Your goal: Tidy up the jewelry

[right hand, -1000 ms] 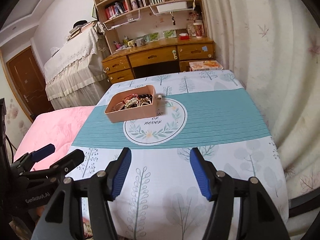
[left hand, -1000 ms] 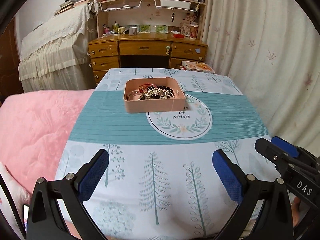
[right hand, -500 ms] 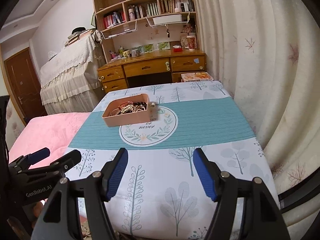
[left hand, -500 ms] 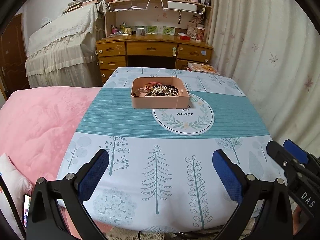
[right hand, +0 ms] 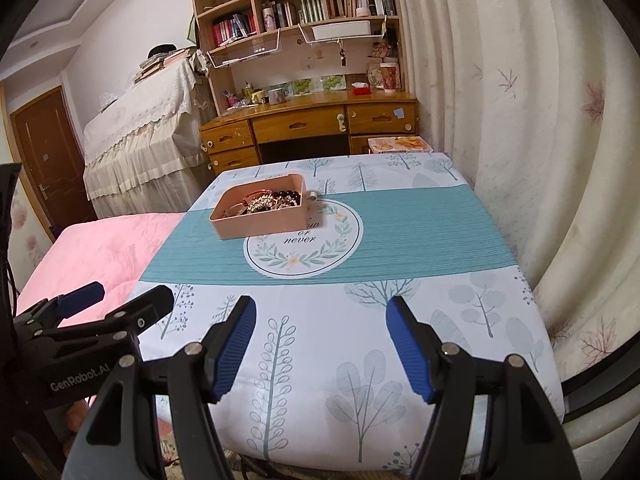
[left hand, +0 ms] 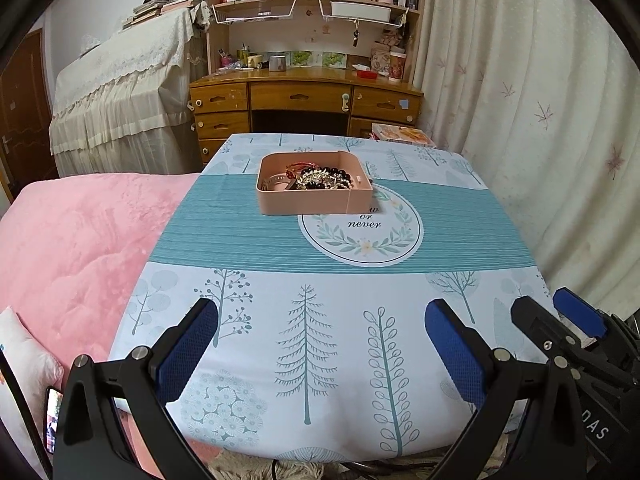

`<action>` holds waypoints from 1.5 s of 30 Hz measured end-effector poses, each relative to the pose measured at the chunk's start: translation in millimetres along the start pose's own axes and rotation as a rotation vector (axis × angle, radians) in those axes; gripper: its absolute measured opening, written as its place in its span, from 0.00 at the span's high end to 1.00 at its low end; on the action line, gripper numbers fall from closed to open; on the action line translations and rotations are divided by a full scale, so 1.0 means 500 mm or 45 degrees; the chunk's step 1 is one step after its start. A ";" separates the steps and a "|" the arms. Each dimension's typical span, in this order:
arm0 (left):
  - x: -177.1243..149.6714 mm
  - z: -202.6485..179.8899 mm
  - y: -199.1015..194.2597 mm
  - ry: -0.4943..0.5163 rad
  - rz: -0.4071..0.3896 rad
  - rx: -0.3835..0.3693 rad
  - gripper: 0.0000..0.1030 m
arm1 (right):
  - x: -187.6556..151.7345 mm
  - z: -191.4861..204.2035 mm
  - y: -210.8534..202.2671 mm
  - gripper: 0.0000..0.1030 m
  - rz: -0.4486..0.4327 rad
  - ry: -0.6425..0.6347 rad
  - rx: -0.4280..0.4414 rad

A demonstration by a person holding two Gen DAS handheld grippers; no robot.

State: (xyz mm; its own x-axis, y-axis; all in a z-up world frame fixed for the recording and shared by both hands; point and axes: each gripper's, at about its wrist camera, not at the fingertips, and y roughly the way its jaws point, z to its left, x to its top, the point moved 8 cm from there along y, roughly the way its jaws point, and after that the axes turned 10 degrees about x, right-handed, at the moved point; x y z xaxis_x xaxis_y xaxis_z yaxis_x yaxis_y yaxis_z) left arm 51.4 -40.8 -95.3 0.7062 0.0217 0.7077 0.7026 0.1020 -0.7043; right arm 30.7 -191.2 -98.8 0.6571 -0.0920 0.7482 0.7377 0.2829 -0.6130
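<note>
A pink open box stands on the far half of the table, also in the right wrist view. It holds a tangle of jewelry: dark beads, pearl strands and a red bangle. My left gripper is open and empty above the table's near edge, far from the box. My right gripper is open and empty too, beside it on the right. A small pale object lies by the box's far right corner.
The table wears a tree-print cloth with a teal band. A pink bed adjoins it on the left, a curtain on the right. A wooden desk with shelves and a covered piano stand beyond. A book lies behind the table.
Both grippers have pulled back toward the table's near edge and lifted, so the box looks farther away. Both stay open and empty.
</note>
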 end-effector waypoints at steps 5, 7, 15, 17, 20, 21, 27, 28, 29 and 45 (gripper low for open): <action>0.002 -0.005 -0.002 0.009 -0.008 0.017 0.01 | 0.001 -0.001 -0.002 0.34 -0.009 -0.001 0.000; 0.003 -0.005 -0.003 0.013 -0.011 0.021 0.01 | 0.001 0.002 -0.004 0.34 -0.023 -0.006 0.004; 0.008 -0.006 -0.014 0.020 -0.039 0.041 0.01 | -0.001 0.004 -0.011 0.34 -0.047 -0.015 0.022; 0.009 -0.006 -0.014 0.024 -0.042 0.047 0.01 | -0.001 0.004 -0.011 0.34 -0.046 -0.016 0.023; 0.008 -0.006 -0.014 0.025 -0.042 0.051 0.01 | -0.001 0.004 -0.011 0.34 -0.047 -0.017 0.024; 0.009 -0.005 -0.014 0.025 -0.042 0.052 0.01 | 0.000 0.004 -0.011 0.34 -0.045 -0.018 0.026; 0.010 0.000 -0.009 0.024 -0.033 0.059 0.01 | 0.001 0.010 -0.001 0.34 -0.030 -0.017 0.034; 0.010 0.000 -0.009 0.025 -0.033 0.060 0.01 | 0.001 0.012 0.000 0.34 -0.029 -0.018 0.033; 0.010 0.000 -0.009 0.025 -0.034 0.060 0.01 | 0.001 0.011 0.000 0.34 -0.029 -0.018 0.034; 0.012 0.009 0.008 0.025 -0.017 0.075 0.01 | 0.002 0.014 0.020 0.34 0.000 -0.018 0.053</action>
State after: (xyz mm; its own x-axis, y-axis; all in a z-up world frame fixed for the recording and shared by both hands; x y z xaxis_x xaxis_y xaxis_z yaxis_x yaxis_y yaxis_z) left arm 57.9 -36.0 -93.6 0.6988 0.0009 0.7153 0.7059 0.1606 -0.6898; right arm 37.5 -181.9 -102.5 0.6547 -0.0785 0.7518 0.7303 0.3224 -0.6023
